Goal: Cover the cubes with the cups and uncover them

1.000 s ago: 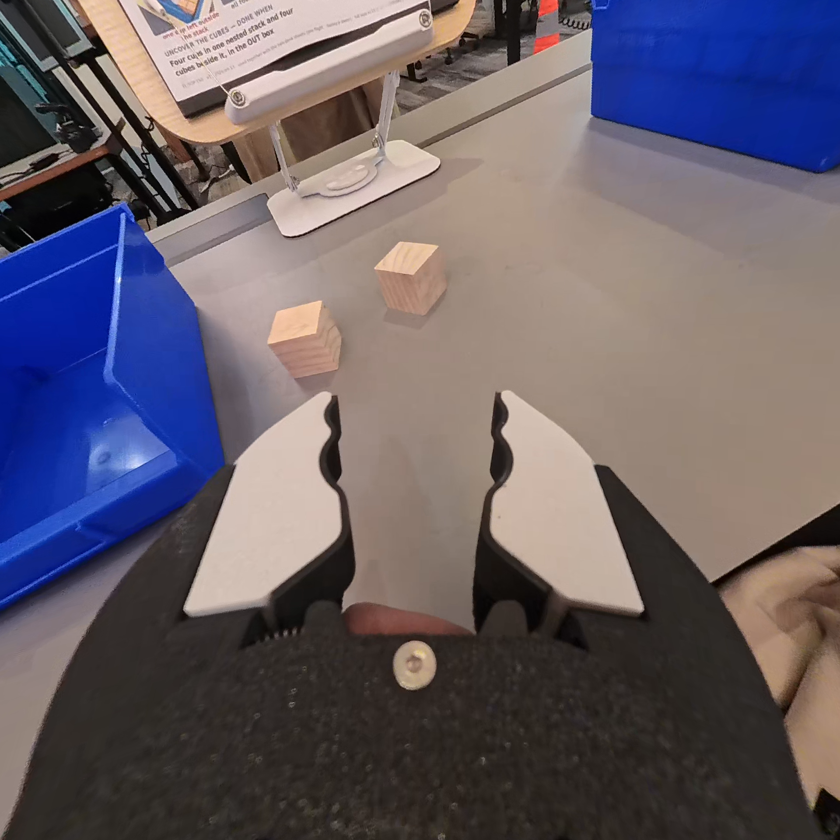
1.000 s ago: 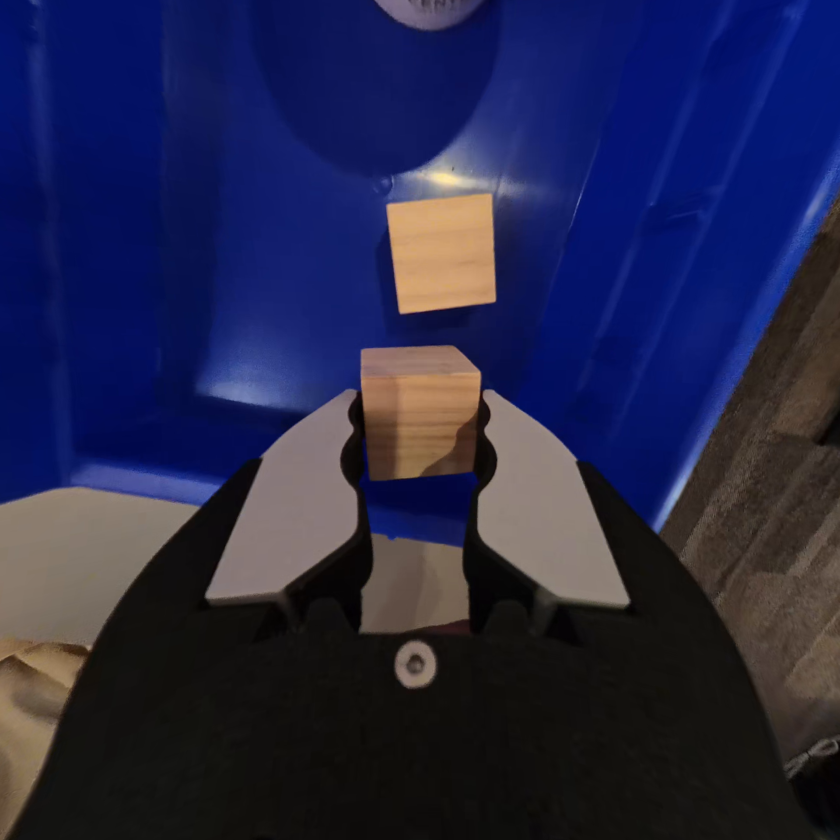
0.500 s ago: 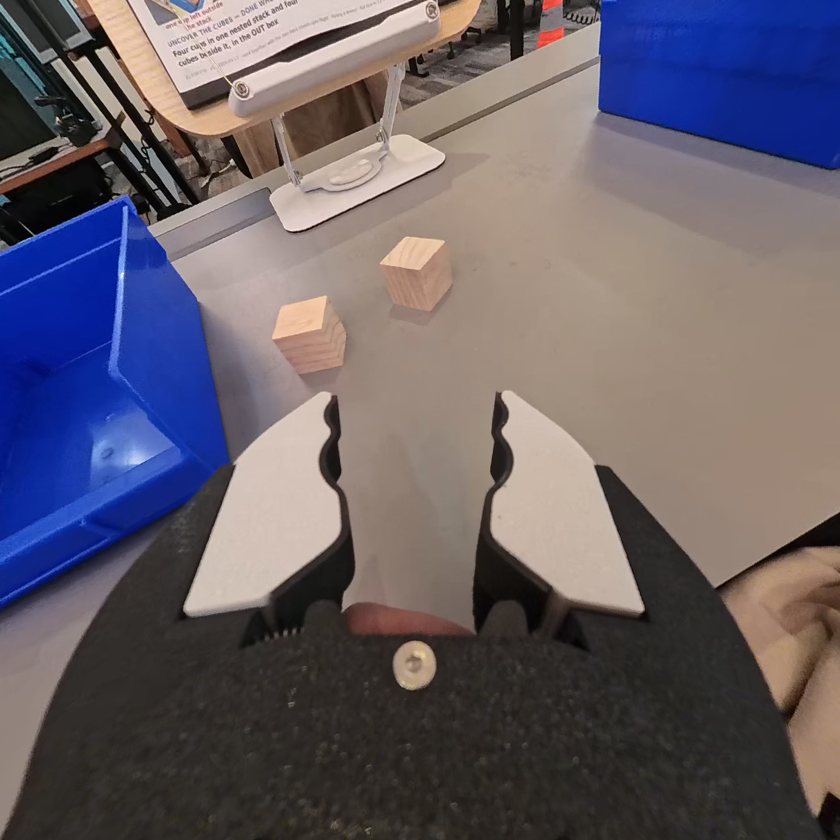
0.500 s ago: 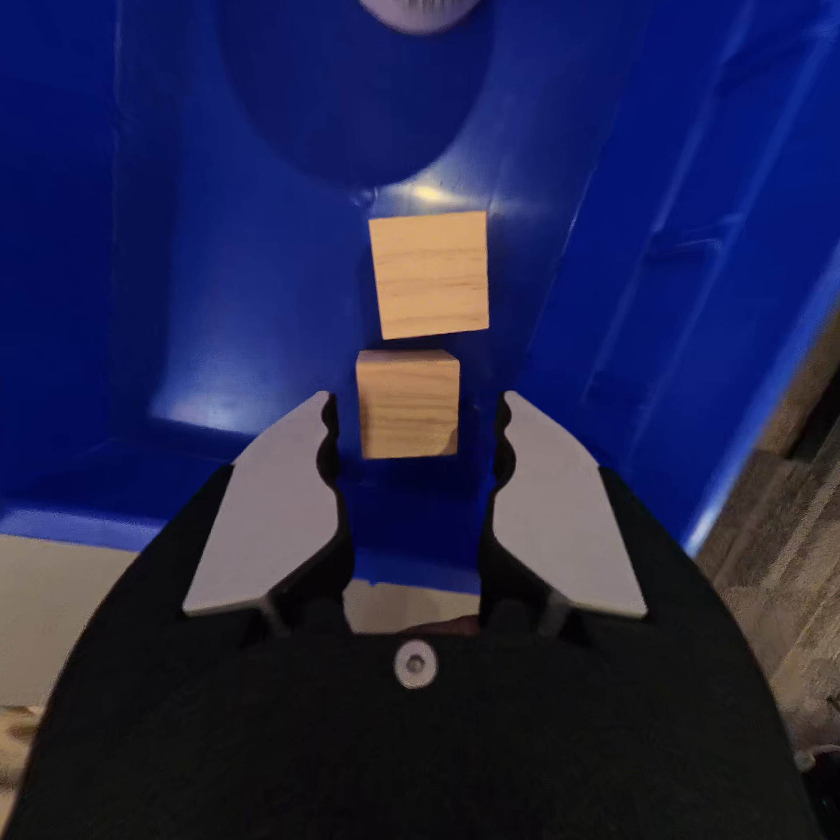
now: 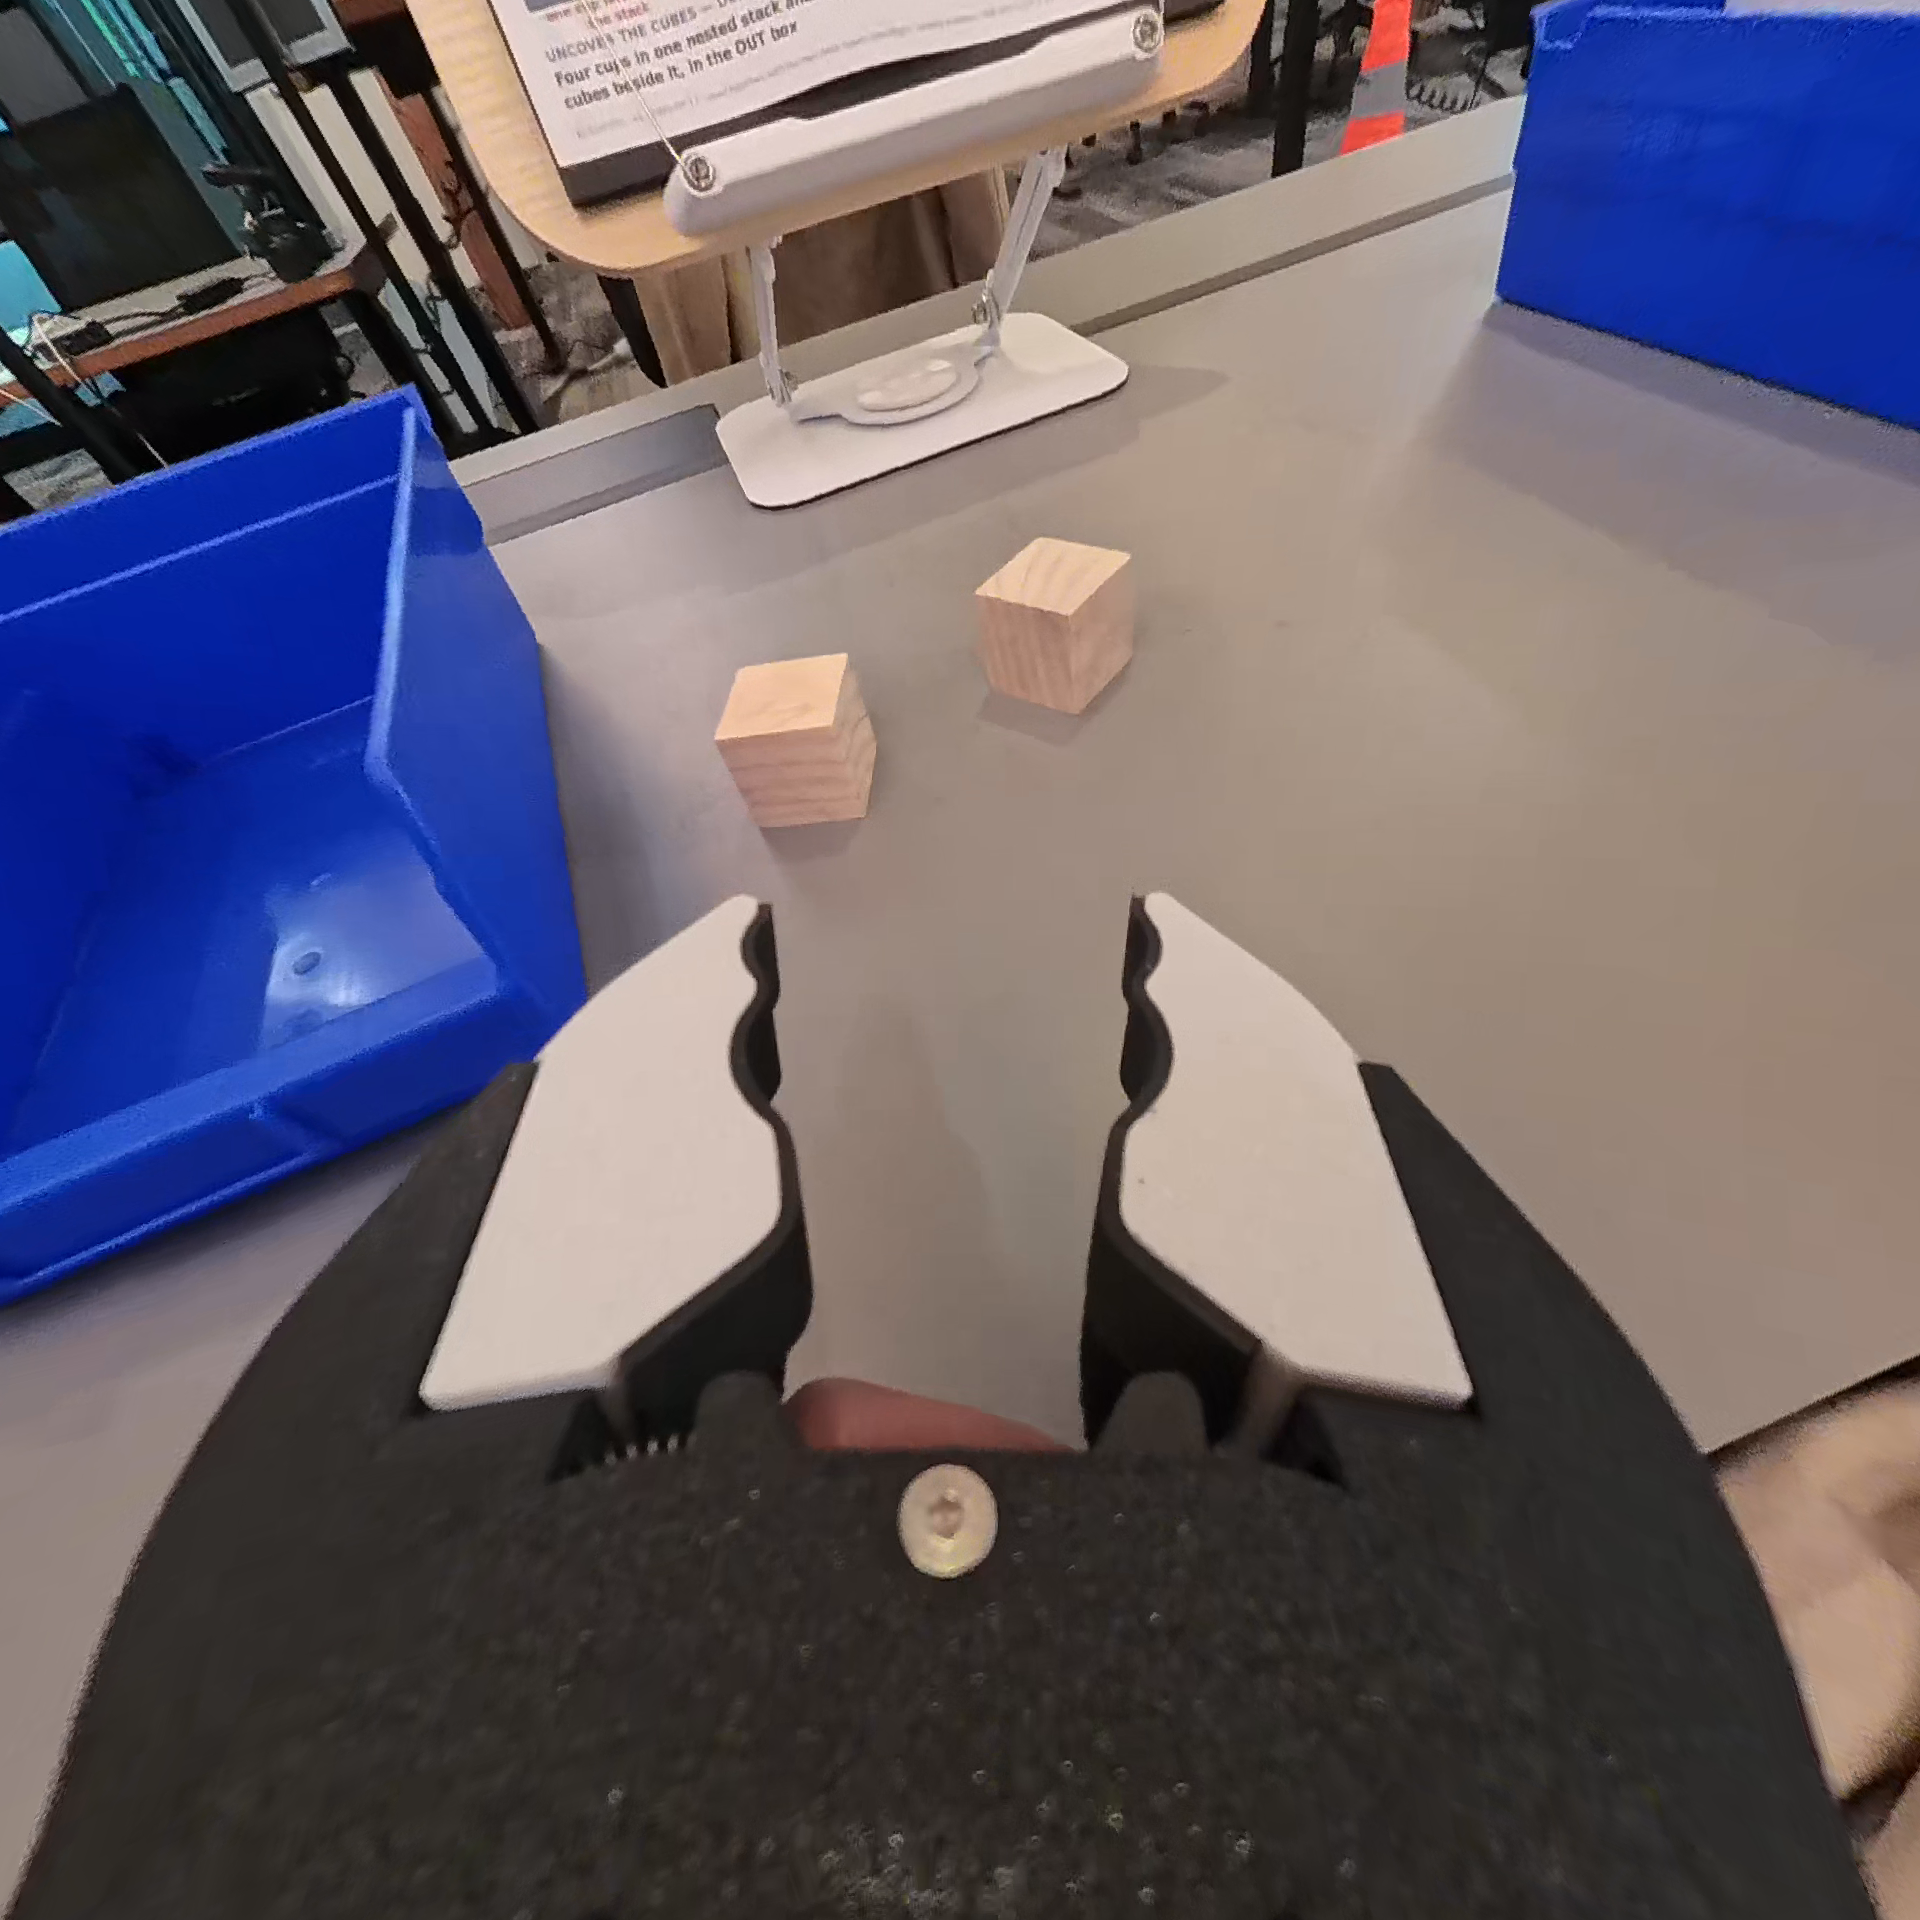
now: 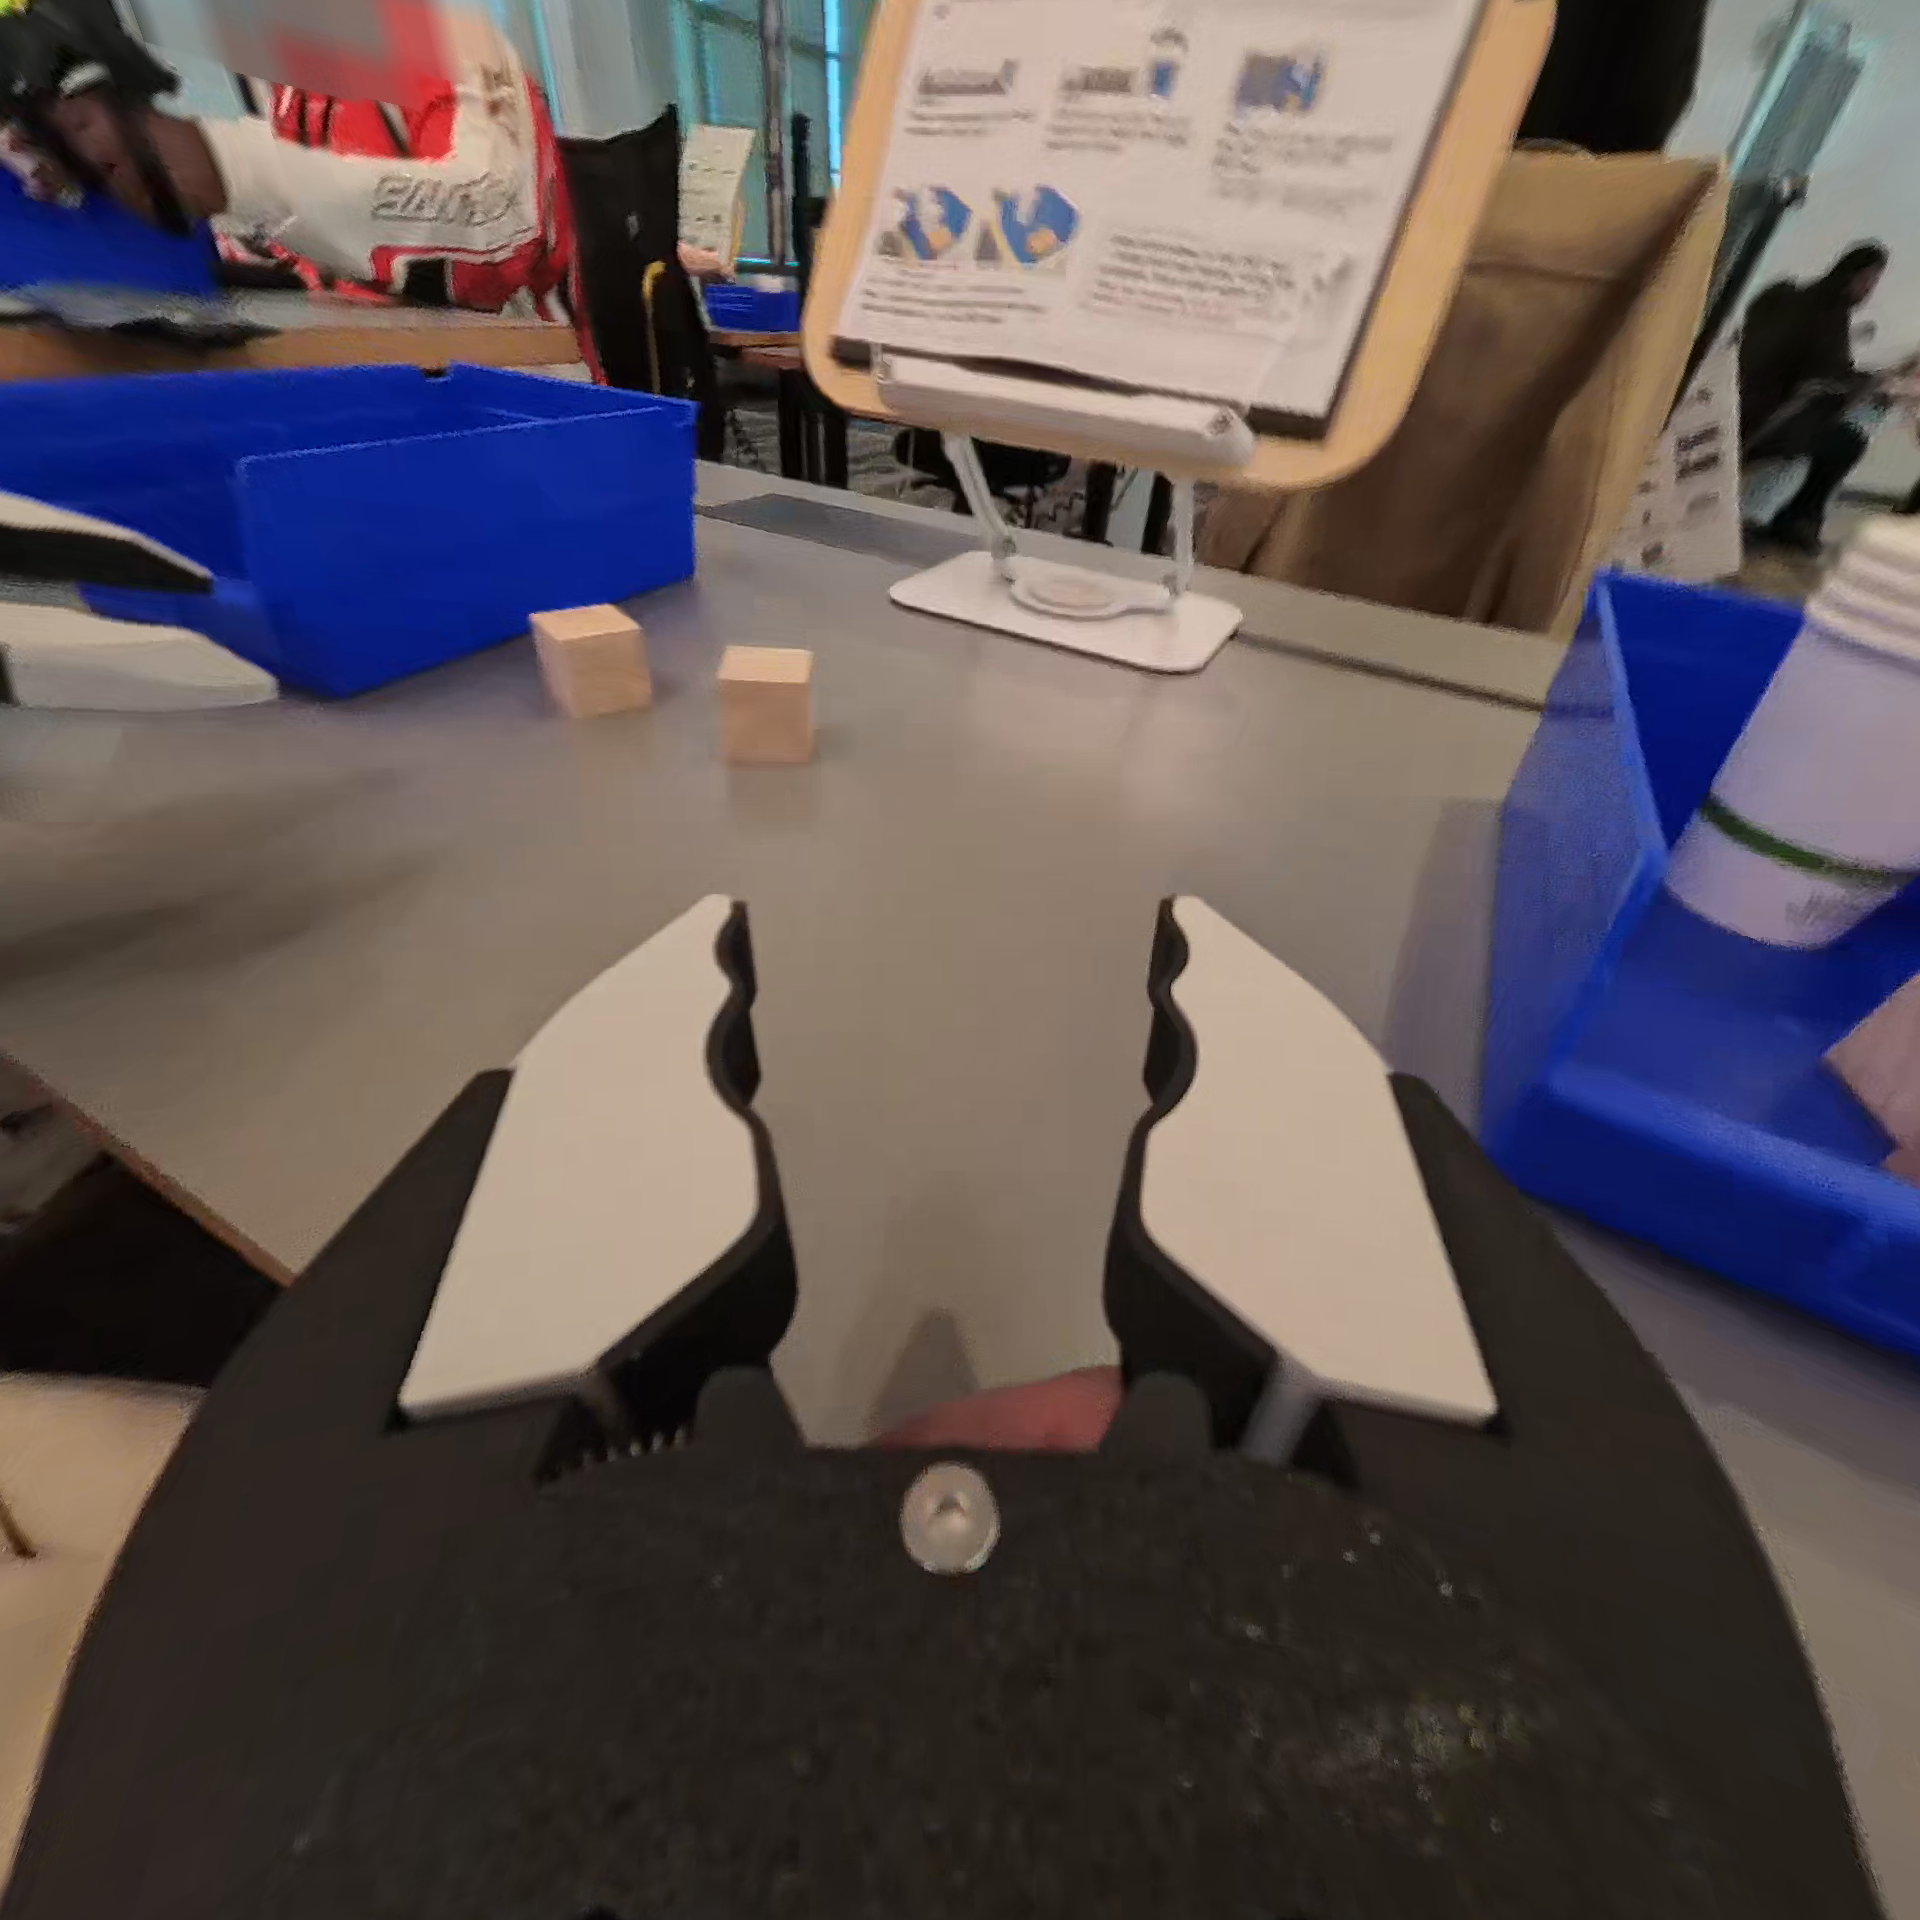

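Two wooden cubes stand on the grey table. In the left wrist view the near cube (image 5: 798, 740) is just ahead of my left gripper (image 5: 948, 914), and the far cube (image 5: 1054, 623) sits to its right. My left gripper is open and empty. In the right wrist view the same cubes (image 6: 590, 659) (image 6: 766, 703) lie ahead and to the left. My right gripper (image 6: 948, 914) is open and empty above the table. A stack of white cups (image 6: 1829, 769) leans in the blue bin (image 6: 1579, 1132) at the right.
An empty blue bin (image 5: 457, 727) stands left of the cubes. Another blue bin (image 5: 1714, 197) is at the back right. A white stand with an instruction board (image 5: 925, 395) stands at the table's far edge. A person in red and white (image 6: 416, 197) is behind.
My right gripper opened and let its cube drop into the blue bin beside another cube, then swung out to face the table. My left gripper drifted slightly and stayed open.
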